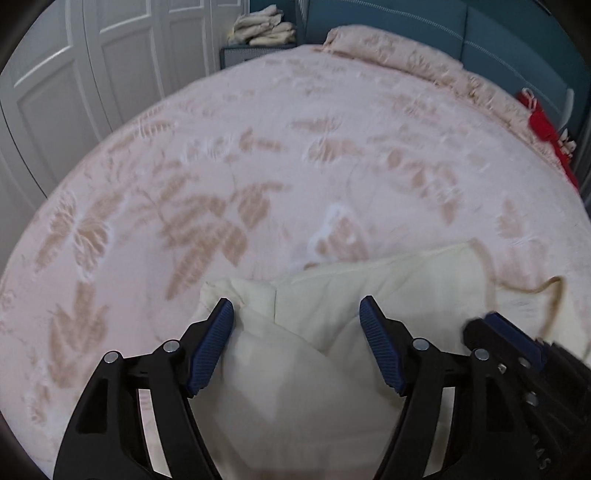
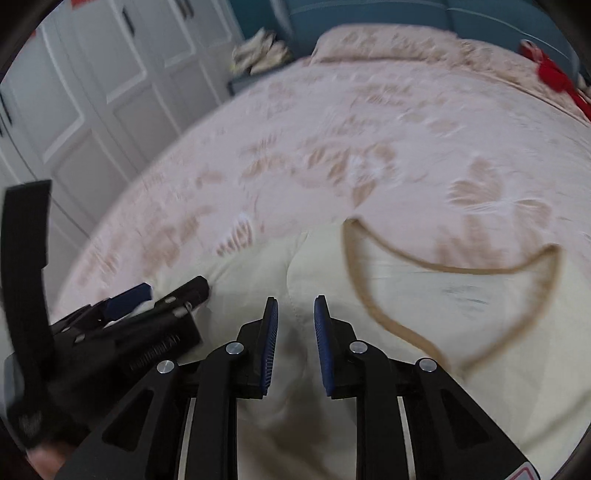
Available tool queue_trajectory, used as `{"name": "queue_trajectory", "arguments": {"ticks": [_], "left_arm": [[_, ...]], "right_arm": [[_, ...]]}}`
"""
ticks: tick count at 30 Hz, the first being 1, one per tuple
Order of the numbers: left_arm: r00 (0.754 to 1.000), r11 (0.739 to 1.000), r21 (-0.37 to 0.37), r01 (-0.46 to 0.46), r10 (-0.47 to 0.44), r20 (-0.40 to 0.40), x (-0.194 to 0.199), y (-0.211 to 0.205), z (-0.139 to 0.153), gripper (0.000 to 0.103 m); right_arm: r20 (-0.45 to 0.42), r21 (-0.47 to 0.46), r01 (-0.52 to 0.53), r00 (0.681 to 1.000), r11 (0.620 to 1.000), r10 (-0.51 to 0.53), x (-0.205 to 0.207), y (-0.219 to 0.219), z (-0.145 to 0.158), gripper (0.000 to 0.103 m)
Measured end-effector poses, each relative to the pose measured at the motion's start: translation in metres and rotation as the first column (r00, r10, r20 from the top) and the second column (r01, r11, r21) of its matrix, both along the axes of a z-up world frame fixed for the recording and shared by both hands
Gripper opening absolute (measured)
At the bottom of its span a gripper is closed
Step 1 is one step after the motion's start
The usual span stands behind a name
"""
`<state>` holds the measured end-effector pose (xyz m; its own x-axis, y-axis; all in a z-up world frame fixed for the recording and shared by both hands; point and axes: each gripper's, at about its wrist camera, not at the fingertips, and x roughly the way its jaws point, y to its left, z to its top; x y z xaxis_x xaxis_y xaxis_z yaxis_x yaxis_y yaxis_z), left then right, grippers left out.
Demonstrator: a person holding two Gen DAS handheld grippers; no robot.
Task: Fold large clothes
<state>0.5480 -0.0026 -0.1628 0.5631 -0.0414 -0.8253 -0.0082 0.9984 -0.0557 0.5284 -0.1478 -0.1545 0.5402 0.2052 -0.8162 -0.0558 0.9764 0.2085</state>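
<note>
The cream garment (image 1: 332, 332), trimmed with a tan band around its neckline (image 2: 454, 269), lies bunched on the pink leaf-patterned bedspread (image 1: 221, 166), filling the lower centre of the left wrist view and the lower half of the right wrist view. That near edge of the bed is probably chosen because the broad, soft surface gives room to spread and fold a large piece. The left gripper (image 1: 297, 308) stands spread wide, its blue pads (image 1: 221, 325) apart with cloth below them but nothing pinched, which suggests it is free to take a new hold. The right gripper (image 2: 295, 306) has its jaws narrowed to a slim gap over a raised crease of the fabric; the pads do not appear to press on the cloth, though blur makes this hard to judge. Each tool shows at the lower edge of the other's view, so the two work close together over the same bunched part. A stack of folded pale cloths (image 1: 264, 26) sits at the upper centre, beside white cupboard doors (image 1: 92, 74).
</note>
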Motion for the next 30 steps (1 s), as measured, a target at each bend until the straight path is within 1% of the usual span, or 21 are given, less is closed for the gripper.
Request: {"name": "queue_trajectory", "arguments": {"ticks": [1, 2, 3, 5, 6, 7, 8, 9, 11, 12, 14, 17, 20, 22, 23, 24, 25, 26, 28, 30], "left_arm": [[1.000, 1.000, -0.002, -0.002, 0.002, 0.020, -0.001, 0.002, -0.003, 0.071], [0.999, 1.000, -0.014, -0.005, 0.005, 0.048, -0.004, 0.004, -0.005, 0.071], [0.997, 1.000, -0.030, -0.007, 0.009, 0.075, -0.009, 0.006, -0.006, 0.071], [0.995, 0.999, -0.054, -0.011, 0.016, 0.094, -0.013, 0.009, -0.008, 0.072], [0.994, 0.997, -0.076, -0.016, 0.024, 0.104, -0.015, 0.013, -0.009, 0.072], [0.994, 0.996, -0.089, -0.020, 0.029, 0.109, -0.016, 0.014, -0.010, 0.072], [0.993, 0.996, -0.091, -0.021, 0.031, 0.110, -0.016, 0.015, -0.010, 0.072], [0.994, 0.996, -0.083, -0.019, 0.028, 0.110, -0.017, 0.013, -0.011, 0.073], [0.994, 0.998, -0.060, -0.014, 0.020, 0.107, -0.015, 0.008, -0.011, 0.075], [0.994, 0.999, -0.042, -0.011, 0.015, 0.106, -0.014, 0.005, -0.012, 0.077], [0.994, 1.000, -0.009, -0.010, 0.011, 0.109, -0.012, 0.001, -0.014, 0.078], [0.993, 1.000, 0.028, -0.013, 0.010, 0.117, -0.010, -0.004, -0.017, 0.079], [0.993, 0.999, 0.048, -0.019, 0.013, 0.119, -0.009, -0.007, -0.020, 0.082], [0.994, 0.998, 0.059, -0.021, 0.015, 0.111, -0.008, -0.008, -0.019, 0.083], [0.994, 0.998, 0.060, -0.022, 0.016, 0.106, -0.007, -0.007, -0.019, 0.083], [0.995, 0.998, 0.057, -0.021, 0.015, 0.102, -0.008, -0.006, -0.018, 0.083], [0.995, 0.999, 0.049, -0.018, 0.013, 0.097, -0.007, -0.005, -0.017, 0.083], [0.996, 0.999, 0.039, -0.014, 0.011, 0.090, -0.006, -0.004, -0.016, 0.083], [0.997, 1.000, 0.012, -0.006, 0.005, 0.072, -0.007, -0.001, -0.007, 0.083], [0.996, 0.999, -0.035, -0.002, 0.005, 0.088, -0.018, 0.002, 0.012, 0.083]], "right_arm": [[-0.005, -0.024, 0.004, 1.000, 1.000, -0.004, 0.003, 0.003, -0.005, 0.015], [0.027, -0.050, 0.032, 0.999, 0.998, -0.031, 0.003, 0.002, -0.005, 0.016], [0.065, -0.050, 0.076, 0.995, 0.996, -0.073, 0.000, -0.004, -0.002, 0.018], [0.087, -0.009, 0.140, 0.987, 0.990, -0.138, -0.003, -0.018, -0.002, 0.037], [0.068, 0.020, 0.156, 0.985, 0.988, -0.157, -0.001, -0.025, -0.006, 0.041], [0.042, 0.041, 0.159, 0.986, 0.986, -0.161, 0.004, -0.029, -0.010, 0.041], [0.011, 0.065, 0.157, 0.987, 0.986, -0.158, 0.008, -0.032, -0.017, 0.040], [0.002, 0.064, 0.155, 0.988, 0.986, -0.155, 0.011, -0.033, -0.020, 0.037], [0.006, 0.049, 0.144, 0.990, 0.988, -0.144, 0.012, -0.031, -0.022, 0.015], [0.005, 0.042, 0.147, 0.989, 0.988, -0.147, 0.011, -0.030, -0.022, 0.013], [0.022, 0.041, 0.172, 0.985, 0.984, -0.173, 0.007, -0.033, -0.027, 0.004], [0.034, 0.082, 0.211, 0.976, 0.974, -0.214, 0.005, -0.041, -0.033, 0.000], [0.030, 0.084, 0.221, 0.974, 0.972, -0.224, 0.009, -0.042, -0.034, 0.000], [0.036, 0.126, 0.226, 0.972, 0.966, -0.232, 0.007, -0.047, -0.030, 0.000], [0.045, 0.124, 0.264, 0.961, 0.957, -0.271, 0.003, -0.053, -0.023, 0.002], [0.073, 0.106, 0.329, 0.938, 0.938, -0.338, -0.007, -0.063, -0.010, 0.005], [0.100, 0.126, 0.354, 0.925, 0.927, -0.367, -0.016, -0.073, 0.000, 0.009], [0.121, 0.144, 0.374, 0.912, 0.916, -0.391, -0.027, -0.085, 0.011, 0.009], [0.148, 0.141, 0.414, 0.889, 0.899, -0.432, -0.051, -0.117, 0.031, 0.009], [0.157, 0.128, 0.457, 0.867, 0.880, -0.473, -0.076, -0.158, 0.043, 0.010]]}}
